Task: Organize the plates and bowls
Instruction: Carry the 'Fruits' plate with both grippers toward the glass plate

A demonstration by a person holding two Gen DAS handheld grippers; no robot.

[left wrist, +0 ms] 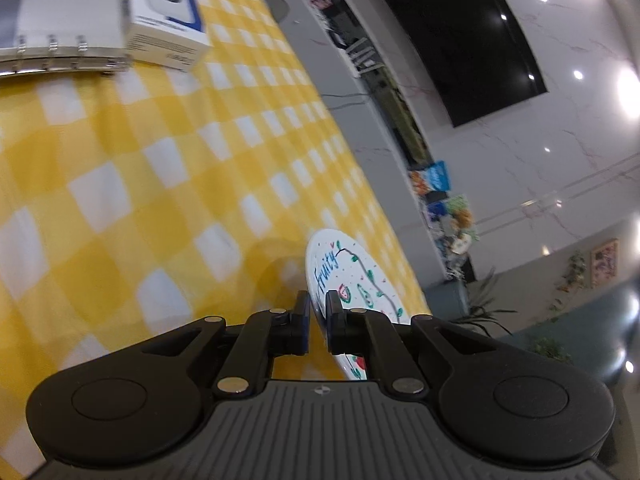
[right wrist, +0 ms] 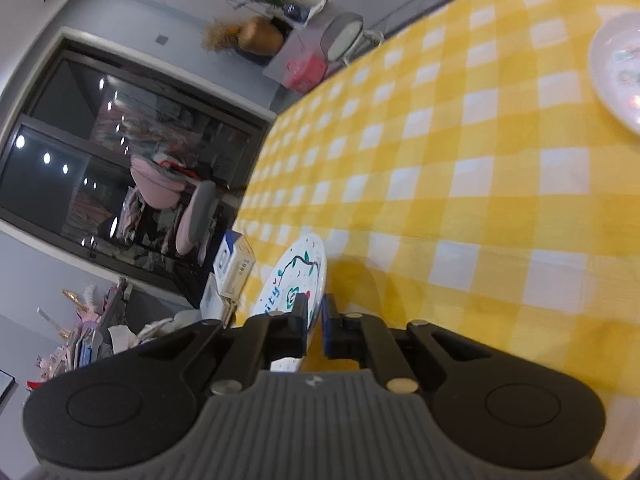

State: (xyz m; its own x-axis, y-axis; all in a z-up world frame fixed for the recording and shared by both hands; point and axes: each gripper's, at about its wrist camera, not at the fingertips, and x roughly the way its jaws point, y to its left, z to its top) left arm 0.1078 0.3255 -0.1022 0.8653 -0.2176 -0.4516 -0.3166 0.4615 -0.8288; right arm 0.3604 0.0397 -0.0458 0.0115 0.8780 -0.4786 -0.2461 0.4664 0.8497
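We see both grippers clamped on the same painted plate (left wrist: 352, 276), one on each side of its rim. In the left wrist view, the left gripper (left wrist: 317, 304) has its two black fingers pressed together on the plate's edge, the rim passing between the blue-backed pads. The plate is white, with the word "Fruity" written in blue and small green and red fruit drawings on its face. It stands tilted on edge above the yellow-and-white checked tablecloth (left wrist: 160, 168), and a faint round shadow lies on the cloth just beside it.

In the right wrist view, the right gripper (right wrist: 316, 308) is likewise closed on the plate (right wrist: 298, 276), one finger on the painted face and the other behind the rim. From here the plate again looks raised off the cloth (right wrist: 460, 184) and tipped steeply.

Taking the painted plate as our landmark: well apart from it, at the far corner of the table in the left view, a white and blue box (left wrist: 166, 12) sits touching a ring binder (left wrist: 60, 40). The same box (right wrist: 234, 264) appears just beyond the plate in the right view. A second plate (right wrist: 616, 72), white with a pale pattern, lies flat on the cloth well away from the painted one, at the frame's edge.
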